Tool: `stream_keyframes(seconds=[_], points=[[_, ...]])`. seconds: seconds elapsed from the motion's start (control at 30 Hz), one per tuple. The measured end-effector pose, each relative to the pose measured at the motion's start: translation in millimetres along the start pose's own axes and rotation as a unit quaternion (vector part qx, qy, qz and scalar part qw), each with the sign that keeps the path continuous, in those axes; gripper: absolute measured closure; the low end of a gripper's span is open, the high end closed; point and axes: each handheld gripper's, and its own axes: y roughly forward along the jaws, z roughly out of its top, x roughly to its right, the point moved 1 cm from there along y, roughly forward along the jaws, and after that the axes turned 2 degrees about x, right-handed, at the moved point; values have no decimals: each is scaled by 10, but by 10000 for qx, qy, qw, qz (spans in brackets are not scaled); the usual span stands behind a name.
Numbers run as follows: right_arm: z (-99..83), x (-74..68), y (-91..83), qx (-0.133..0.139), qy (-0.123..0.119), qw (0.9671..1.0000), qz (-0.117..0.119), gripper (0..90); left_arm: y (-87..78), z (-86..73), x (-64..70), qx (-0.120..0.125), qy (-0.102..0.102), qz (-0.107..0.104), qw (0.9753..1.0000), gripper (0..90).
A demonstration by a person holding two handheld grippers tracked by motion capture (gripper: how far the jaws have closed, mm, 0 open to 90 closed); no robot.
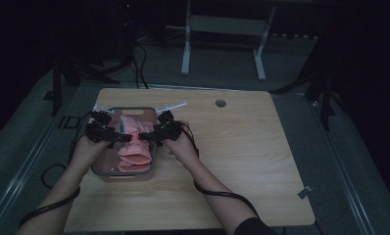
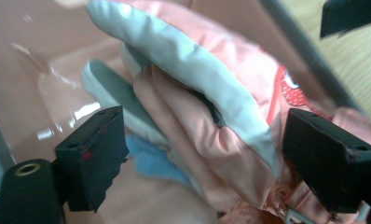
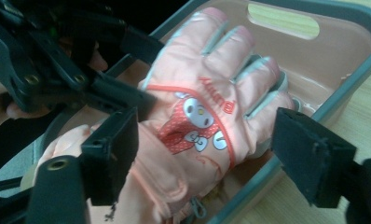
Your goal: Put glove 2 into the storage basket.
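A: While my left tongs (image 2: 202, 154) and right tongs (image 3: 202, 158) stand spread over the pink glove (image 3: 202, 112) in the tray (image 3: 356, 74), where to grip?

B: Soft, light padding; I'd pinch the cuff.

A pink padded glove (image 3: 202, 116) with cartoon patch lies flat in the tray (image 3: 351, 93).

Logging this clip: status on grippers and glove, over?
Left gripper open, jaws straddling the pink glove. Right gripper open over its cuff. Glove lies in the pink tray. Nothing in the way.
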Motion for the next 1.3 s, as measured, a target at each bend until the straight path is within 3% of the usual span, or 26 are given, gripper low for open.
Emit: stream_keyframes(seconds=[0.13,0.23,0.47,0.6,0.8,1.13,1.17,1.3], points=[[-18,24,-76,25,-122,9999,29,193,-146,44,133,370,159,-120,9991,4],[-42,35,-132,19,-173,9998,29,190,-216,58,264,542,318,-9,9980,4],[-108,80,-286,42,-209,9998,9,189,-285,82,661,799,706,-201,9941,5],[-150,118,-369,45,-231,9997,-37,183,-274,91,806,814,857,-341,9924,5],[-230,195,-542,42,-323,9994,-139,171,-253,99,1164,939,1210,-636,9862,5],[-409,318,-870,100,-361,9990,-252,165,-87,80,1566,921,1536,-1044,9783,5],[-424,330,-898,106,-347,9990,-258,165,-87,80,1566,921,1536,-1044,9783,5],[-491,372,-1012,150,-346,9988,-300,163,2,67,1747,888,1795,-1085,9737,5]])
